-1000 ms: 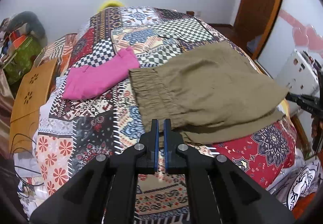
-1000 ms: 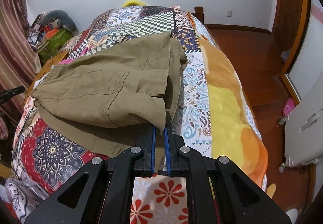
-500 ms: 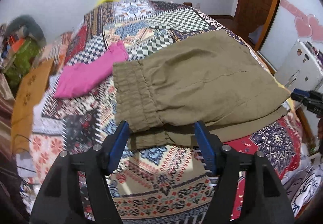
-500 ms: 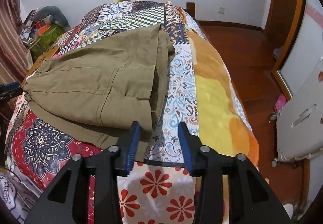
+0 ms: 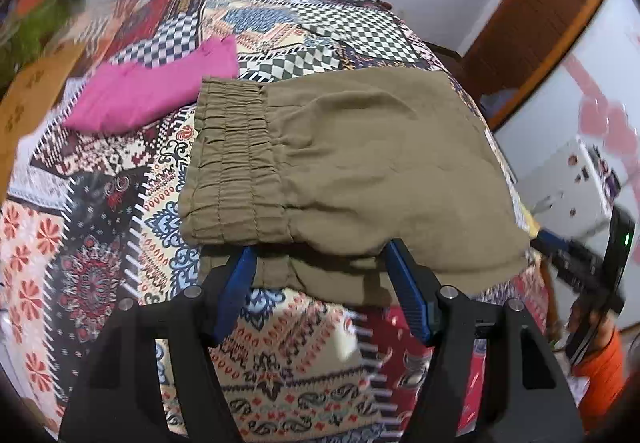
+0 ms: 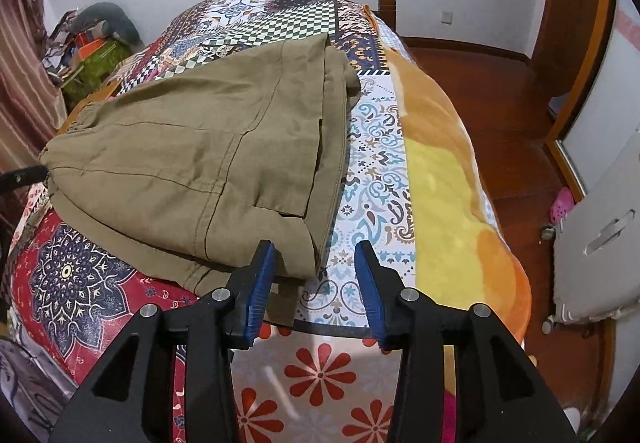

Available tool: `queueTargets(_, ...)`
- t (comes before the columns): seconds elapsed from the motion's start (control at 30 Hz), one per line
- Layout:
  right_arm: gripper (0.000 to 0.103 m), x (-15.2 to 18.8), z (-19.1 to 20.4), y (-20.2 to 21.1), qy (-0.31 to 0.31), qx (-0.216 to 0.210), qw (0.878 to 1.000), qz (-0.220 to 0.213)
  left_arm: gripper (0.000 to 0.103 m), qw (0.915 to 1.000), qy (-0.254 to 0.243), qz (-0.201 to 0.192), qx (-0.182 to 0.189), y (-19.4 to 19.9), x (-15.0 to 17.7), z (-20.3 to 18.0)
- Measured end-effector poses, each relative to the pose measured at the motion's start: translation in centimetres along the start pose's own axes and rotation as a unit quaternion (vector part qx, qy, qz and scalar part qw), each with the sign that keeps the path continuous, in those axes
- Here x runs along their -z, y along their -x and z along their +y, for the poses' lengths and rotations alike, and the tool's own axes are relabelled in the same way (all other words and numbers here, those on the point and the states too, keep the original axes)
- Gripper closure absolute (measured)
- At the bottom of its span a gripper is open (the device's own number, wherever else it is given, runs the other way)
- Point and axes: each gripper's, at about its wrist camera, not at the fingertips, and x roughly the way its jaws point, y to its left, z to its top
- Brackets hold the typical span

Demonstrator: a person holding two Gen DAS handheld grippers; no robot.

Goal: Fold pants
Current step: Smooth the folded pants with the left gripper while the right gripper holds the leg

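The olive-green cotton pants (image 5: 352,171) lie folded double on the patterned patchwork bedspread (image 5: 120,243), beside a pink garment (image 5: 152,91) (another fold may remain). The left gripper (image 5: 320,275) and right gripper (image 6: 314,275) have just opened and hold nothing.

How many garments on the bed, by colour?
Olive-brown pants: 1
Magenta garment: 1
Total: 2
Both lie on the patterned bedspread.
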Motion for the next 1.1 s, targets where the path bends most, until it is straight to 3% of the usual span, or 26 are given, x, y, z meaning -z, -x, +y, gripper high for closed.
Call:
queueTargets(0.13,0.065,0.2,-0.2,0.0,-0.002,-0.004,1.000,0.005,0.036,0.9993,0.032,-0.001,0.020,-0.6,-0.9,0.5)
queueTargets(0.3,0.065,0.5,0.0,0.2,0.000,-0.020,1.000,0.008,0.038,0.9989,0.045,0.002,0.014,-2.1,-1.5,0.9)
queueTargets(0.63,0.066,-0.2,1.5,-1.4,0.016,-0.048,0.999,0.006,0.072,0.9993,0.025,-0.021,0.017,-1.5,-1.8,0.8)
queueTargets(0.67,0.072,-0.3,1.5,-1.4,0.016,-0.047,0.999,0.002,0.075,0.9993,0.025,-0.023,0.017,-1.4,-1.9,0.8)
queueTargets(0.7,0.078,-0.3,1.6,-1.4,0.017,-0.043,0.999,-0.001,0.083,0.9991,0.027,-0.026,0.021,-1.2,-1.8,0.9)
queueTargets(0.73,0.090,-0.3,1.5,-1.3,0.018,-0.038,0.999,-0.002,0.089,0.9987,0.029,-0.027,0.031,-1.1,-1.8,0.9)
queueTargets(1.1,0.095,0.3,1.6,1.1,0.019,-0.033,0.999,-0.024,0.093,0.9987,-0.020,-0.044,0.015,1.2,-0.5,-0.7)
